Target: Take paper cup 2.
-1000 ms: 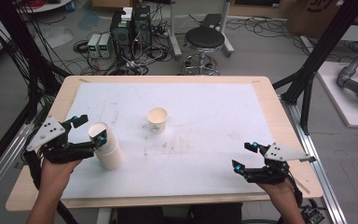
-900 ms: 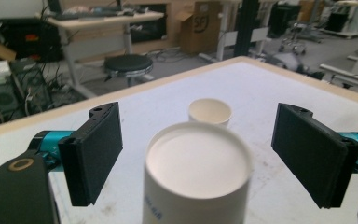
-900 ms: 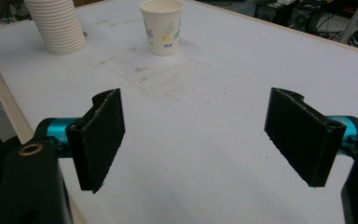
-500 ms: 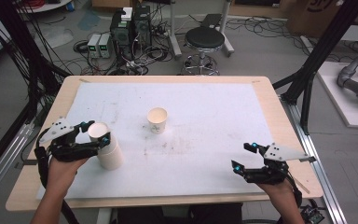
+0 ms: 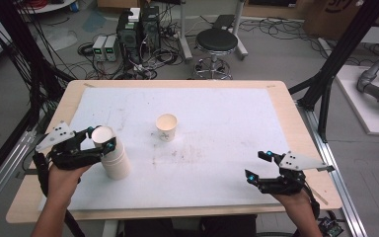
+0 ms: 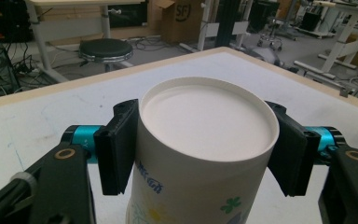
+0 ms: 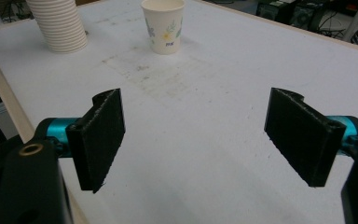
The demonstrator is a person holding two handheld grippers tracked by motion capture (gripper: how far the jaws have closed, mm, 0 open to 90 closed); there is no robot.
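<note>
Holds the top cup (image 6: 205, 121) of the stack (image 5: 117, 162) in the left gripper (image 5: 99, 138). Jaws have just been closing, with the cup between them. One pad now lies against each side of the paper wall just under the upturned base, and the gap is no wider than the cup itself.

Stack: left of the lone cup (image 5: 167, 127) and nearer the person, apart from it, on the same white mat (image 5: 227, 113). Mouths down, bases up, long axis upright.

Left gripper: also left of the lone cup, coming in roughly level from the stack's far side as seen from that cup, so the jaws cross the upright axis squarely.

Right gripper (image 5: 256, 165): far right of the lone cup and nearer the person. Jaws spread wide, nothing between them, just bare mat under them. Well apart from the stack, so no help at hand for steadying the lower cups.

Likely next: a straight lift along the upright axis, peeling the top cup off its neighbours. Any sideways pull probably tips the stack toward the lone cup. Too hard a squeeze probably dents the wall and drags a second cup up as well.
</note>
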